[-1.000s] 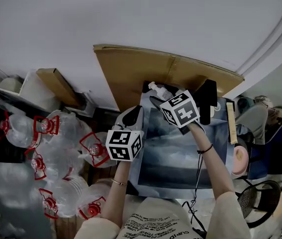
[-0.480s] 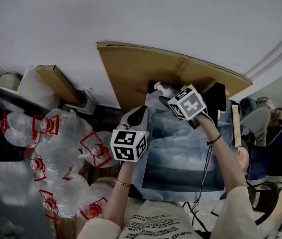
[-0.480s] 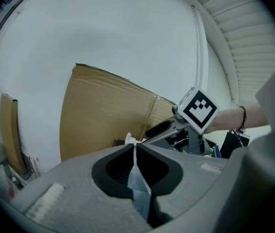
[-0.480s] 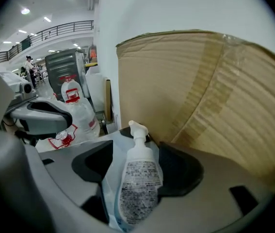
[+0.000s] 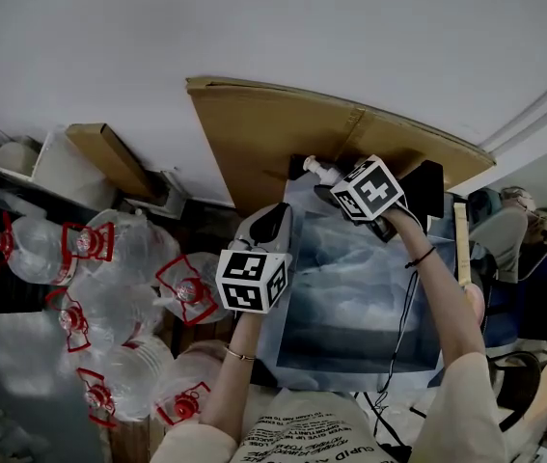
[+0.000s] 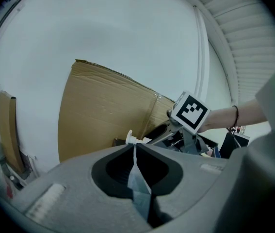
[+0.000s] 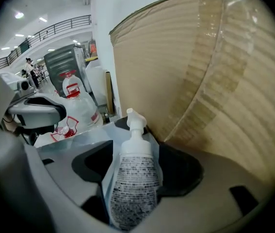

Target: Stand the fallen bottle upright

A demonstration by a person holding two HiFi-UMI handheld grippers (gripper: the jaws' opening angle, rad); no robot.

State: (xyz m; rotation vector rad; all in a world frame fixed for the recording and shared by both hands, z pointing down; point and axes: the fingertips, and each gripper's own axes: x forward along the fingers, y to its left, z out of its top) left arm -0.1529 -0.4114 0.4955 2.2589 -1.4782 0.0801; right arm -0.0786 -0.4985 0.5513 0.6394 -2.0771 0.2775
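1. Cardboard sheet (image 5: 283, 133): one, leaning against the wall at 12 o'clock from the table.
2. Table (image 5: 350, 307): one, covered in blue-grey cloth. This is the work surface.
3. Water jugs (image 5: 123, 258): clustered on the floor at 9 o'clock from the table. Six red carry handles can be counted (the jug bodies overlap, so the count is by handle).
4. Left gripper (image 6: 134, 149): jaws fully together with nothing between them. It hangs over the table's 9 o'clock edge and is idle.
5. Right gripper (image 5: 342, 189): jaws clamped on the body of the pump bottle (image 7: 135, 174), one only. The bottle is at the table's 12 o'clock end, just in front of the cardboard. Its pump head points away along the jaws, toward 11 o'clock in the head view.

Step in hand (judged): the bottle is grasped and is being turned toward vertical. No view shows whether its base touches the cloth.

Next move (judged):
- Bring the bottle axis vertical.
- Seat the base flat on the cloth, clear of the cardboard.
- Open the jaws only once the bottle bears its own weight. Its tall, narrow shape may tip if nudged on release.
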